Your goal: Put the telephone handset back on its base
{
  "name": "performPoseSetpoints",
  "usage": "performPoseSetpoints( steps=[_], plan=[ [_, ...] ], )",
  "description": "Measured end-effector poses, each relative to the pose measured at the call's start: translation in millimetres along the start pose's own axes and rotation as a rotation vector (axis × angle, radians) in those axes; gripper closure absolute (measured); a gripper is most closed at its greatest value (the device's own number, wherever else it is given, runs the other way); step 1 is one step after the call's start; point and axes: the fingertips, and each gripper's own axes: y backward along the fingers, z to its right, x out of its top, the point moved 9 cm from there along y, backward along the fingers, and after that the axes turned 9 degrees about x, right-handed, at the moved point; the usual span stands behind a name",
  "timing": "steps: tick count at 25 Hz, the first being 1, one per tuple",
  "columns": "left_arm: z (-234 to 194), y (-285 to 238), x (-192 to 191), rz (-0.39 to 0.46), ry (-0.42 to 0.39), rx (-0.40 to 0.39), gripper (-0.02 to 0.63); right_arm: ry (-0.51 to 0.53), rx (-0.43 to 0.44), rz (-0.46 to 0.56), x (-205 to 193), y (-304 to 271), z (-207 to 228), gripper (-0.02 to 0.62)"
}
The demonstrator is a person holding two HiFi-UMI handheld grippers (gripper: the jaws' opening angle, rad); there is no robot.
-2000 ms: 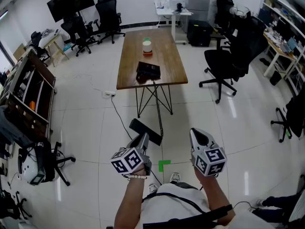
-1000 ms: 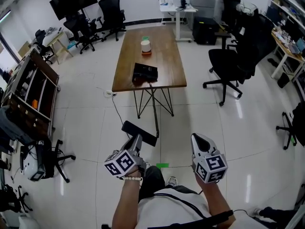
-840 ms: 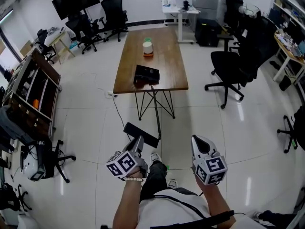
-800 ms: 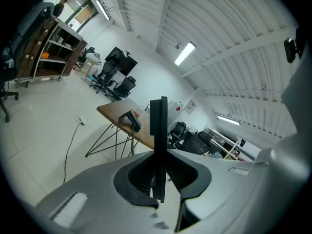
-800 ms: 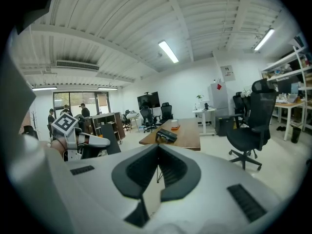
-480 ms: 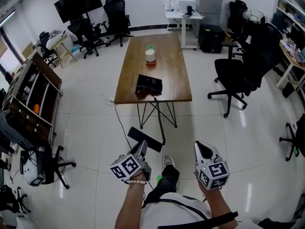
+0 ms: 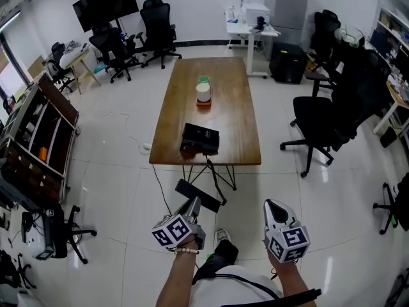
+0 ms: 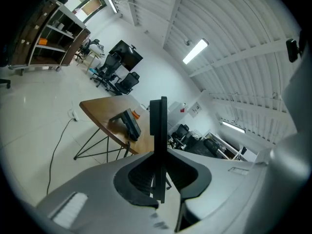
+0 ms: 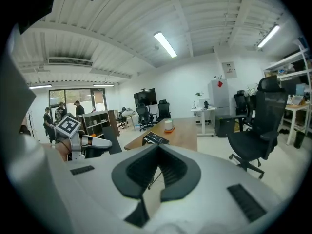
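Note:
The black telephone handset (image 7: 198,195) sticks out forward from my left gripper (image 7: 192,204), whose jaws are shut on it; in the left gripper view the handset (image 8: 157,130) stands edge-on between the pads. The black telephone base (image 7: 200,138) lies near the front edge of the long wooden table (image 7: 227,107) ahead, also visible as the base (image 8: 129,122) and the base (image 9: 156,138). A dark cord (image 7: 214,171) hangs from the table edge toward the handset. My right gripper (image 7: 273,207) is held over the floor at the right, shut with nothing in it.
A white cup on an orange coaster (image 7: 203,93) stands farther back on the table. A black office chair (image 7: 319,120) is to the table's right, a shelving unit (image 7: 38,133) at the left. White tiled floor lies between me and the table.
The table and base have come nearer as the person walks forward. Both grippers keep their pose, the handset still held in the left one.

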Motion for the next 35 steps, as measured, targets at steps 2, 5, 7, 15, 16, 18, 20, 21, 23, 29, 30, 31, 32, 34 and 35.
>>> performPoseSetpoints(
  steps=[2, 5, 7, 15, 16, 18, 20, 21, 23, 29, 30, 31, 32, 34, 35],
  plan=[
    [-2.4, -15.0, 9.1, -0.002, 0.006, 0.008, 0.535, -0.005, -0.003, -0.006, 6.9, -15.3, 11.0, 0.594],
    [-6.3, -35.9, 17.3, -0.006, 0.016, 0.021, 0.535, -0.015, -0.009, -0.011, 14.7, -35.5, 27.9, 0.594],
    [-10.0, -49.8, 21.0, -0.006, 0.028, 0.031, 0.535, -0.017, -0.007, -0.016, 17.8, -49.0, 38.5, 0.594],
    [-19.7, -98.5, 38.8, 0.007, 0.075, 0.051, 0.535, 0.006, 0.021, -0.028, 42.5, -98.8, 58.9, 0.594],
    [-20.3, -103.6, 40.2, 0.008, 0.08, 0.051, 0.535, 0.01, 0.022, -0.028, 45.5, -102.9, 60.1, 0.594],
    [-22.2, -113.3, 42.2, 0.009, 0.093, 0.056, 0.535, 0.011, 0.026, -0.029, 48.0, -110.9, 62.6, 0.594],
    [-22.9, -120.9, 44.0, 0.014, 0.107, 0.059, 0.535, 0.008, 0.035, -0.032, 47.8, -117.3, 64.7, 0.594],
    [-22.8, -124.8, 45.2, 0.019, 0.113, 0.059, 0.535, 0.007, 0.039, -0.034, 48.0, -120.2, 66.1, 0.594],
    [-24.2, -133.6, 47.1, 0.03, 0.125, 0.067, 0.535, 0.004, 0.044, -0.035, 49.7, -125.9, 70.1, 0.594],
    [-25.8, -162.7, 55.3, 0.084, 0.183, 0.076, 0.535, 0.012, 0.075, -0.053, 56.7, -150.6, 90.0, 0.594],
    [-26.4, -168.5, 56.5, 0.092, 0.192, 0.081, 0.535, 0.017, 0.083, -0.055, 58.8, -156.2, 94.5, 0.594],
    [-26.6, -174.5, 57.3, 0.1, 0.202, 0.084, 0.535, 0.022, 0.091, -0.057, 61.2, -161.9, 99.2, 0.594],
    [-26.8, -180.3, 57.7, 0.109, 0.21, 0.088, 0.535, 0.027, 0.099, -0.059, 63.8, -167.5, 103.8, 0.594],
    [-28.0, -191.9, 57.5, 0.127, 0.223, 0.096, 0.535, 0.033, 0.113, -0.064, 68.8, -179.0, 112.2, 0.594],
    [-29.3, -198.4, 57.6, 0.136, 0.232, 0.099, 0.535, 0.035, 0.12, -0.066, 71.5, -185.1, 116.2, 0.594]
  ],
)
